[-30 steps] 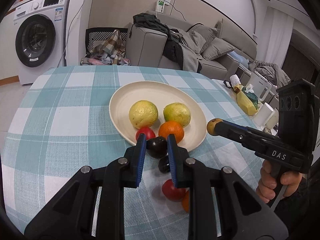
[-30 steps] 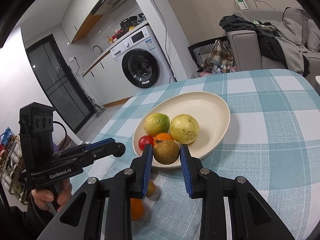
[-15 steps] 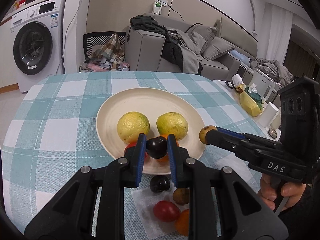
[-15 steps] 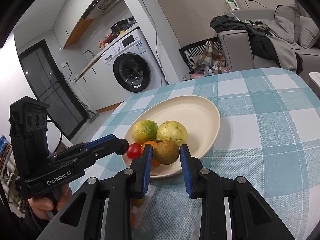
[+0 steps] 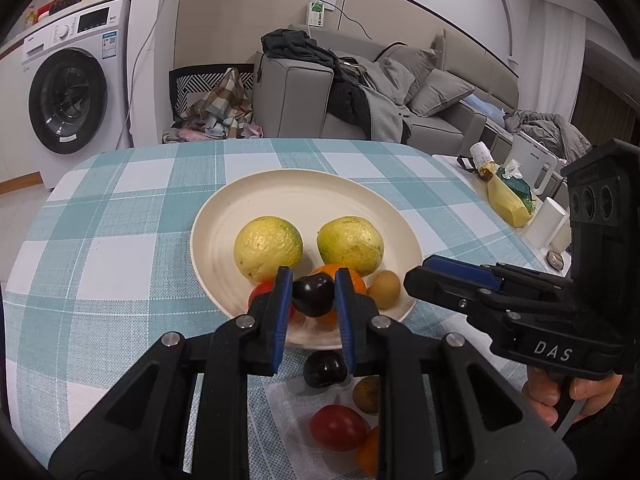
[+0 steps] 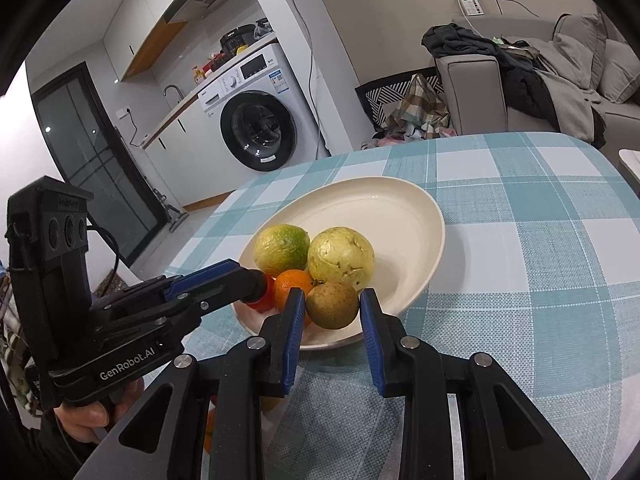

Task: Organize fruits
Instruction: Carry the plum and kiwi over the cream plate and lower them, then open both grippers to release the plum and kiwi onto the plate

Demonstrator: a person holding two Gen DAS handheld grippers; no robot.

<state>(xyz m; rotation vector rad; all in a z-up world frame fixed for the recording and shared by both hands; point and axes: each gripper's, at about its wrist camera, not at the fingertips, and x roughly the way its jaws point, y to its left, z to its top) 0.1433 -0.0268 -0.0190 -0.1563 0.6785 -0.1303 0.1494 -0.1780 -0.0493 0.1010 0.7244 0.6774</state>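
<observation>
Left wrist view. Left tool (image 5: 310, 294) clenched on a dark plum (image 5: 313, 294), held over the near rim of the cream plate (image 5: 304, 196). Directly beyond and below the plum: a small orange (image 5: 352, 280) and a red tomato (image 5: 262, 294), both on the plate; farther back, two yellow-green citrus fruits (image 5: 267, 249) side by side. A brown round fruit (image 5: 384, 289) resting at the plate's near right edge, just beside the tip of the right tool (image 5: 416, 280). Still off the plate, on a white napkin (image 5: 288, 412) on the bench (image 5: 120, 240) under the left tool: a second dark plum (image 5: 325, 368), a brown fruit (image 5: 366, 394), a red tomato (image 5: 339, 427), part of an orange (image 5: 368, 456). Deciding relation: free plate surface lies forward and left of the held plum; fruit already crowds the spot straight below. Judged safest to set down forward-left, clear of the tomato.

Right wrist view. Right tool released: blue pads (image 6: 294, 334) spread, small gaps on both sides of the brown round fruit (image 6: 332, 304), which sits on the plate's near rim against the small orange (image 6: 294, 286) and one citrus fruit (image 6: 341, 258). Left tool (image 6: 256, 282) reaching in from the left, tip over the tomato; plum hidden behind that tip here. Both tools close together over the same rim: contact between them judged the main risk. Far half of the plate (image 6: 380, 204) bare.
</observation>
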